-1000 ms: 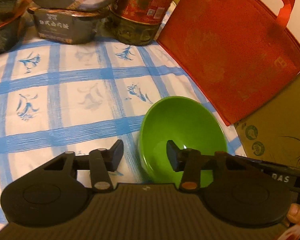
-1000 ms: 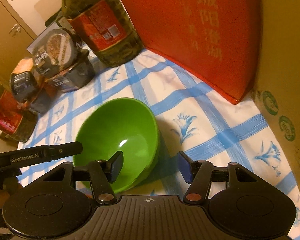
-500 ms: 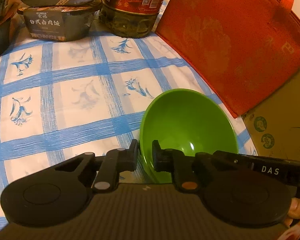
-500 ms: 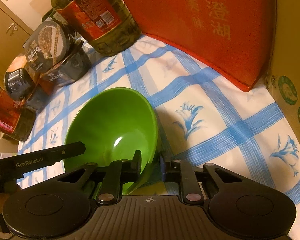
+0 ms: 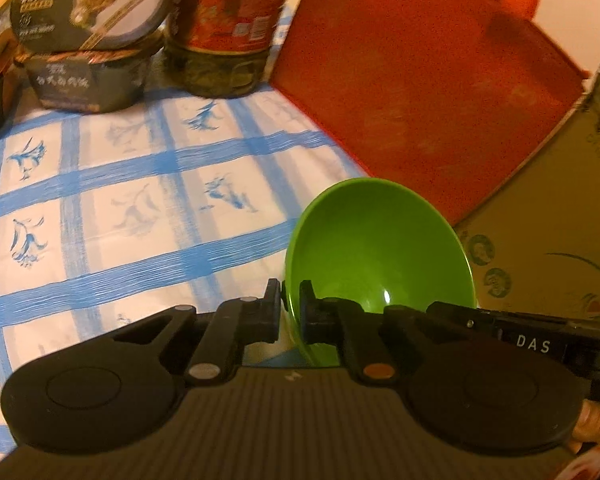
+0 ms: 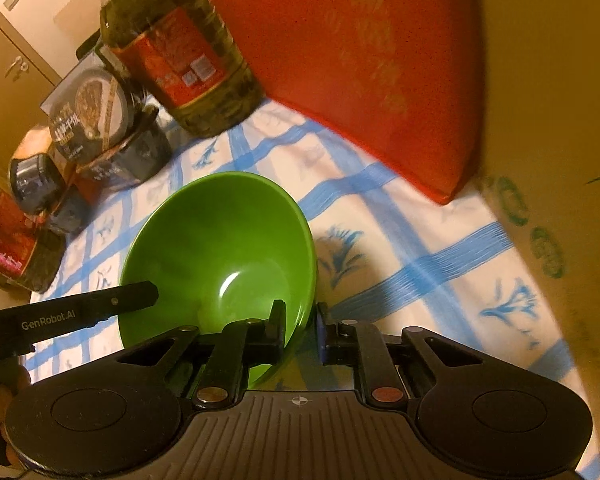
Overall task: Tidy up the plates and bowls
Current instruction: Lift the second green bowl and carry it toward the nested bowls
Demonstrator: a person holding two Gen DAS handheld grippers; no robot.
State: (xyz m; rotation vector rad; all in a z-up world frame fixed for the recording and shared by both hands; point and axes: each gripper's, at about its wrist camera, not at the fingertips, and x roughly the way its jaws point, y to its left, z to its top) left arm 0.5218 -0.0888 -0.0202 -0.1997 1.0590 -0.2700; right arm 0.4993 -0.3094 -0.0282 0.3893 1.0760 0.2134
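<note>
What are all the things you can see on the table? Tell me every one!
green bowl: one, green, on the tablecloth, its rim clamped on two sides
tablecloth: one, white with blue checks and flowers, covering the table
oil bottle: one, dark with red label, at the back
food tubs: at least two, dark, stacked beside the bottle
red bag: one, red, leaning on the box
cardboard box: one, brown, right edge
left gripper: one, black, shut on the bowl's rim
right gripper: one, black, shut on the opposite rim

Left gripper [image 5: 291,312], right gripper [image 6: 299,330]: both clamped.
</note>
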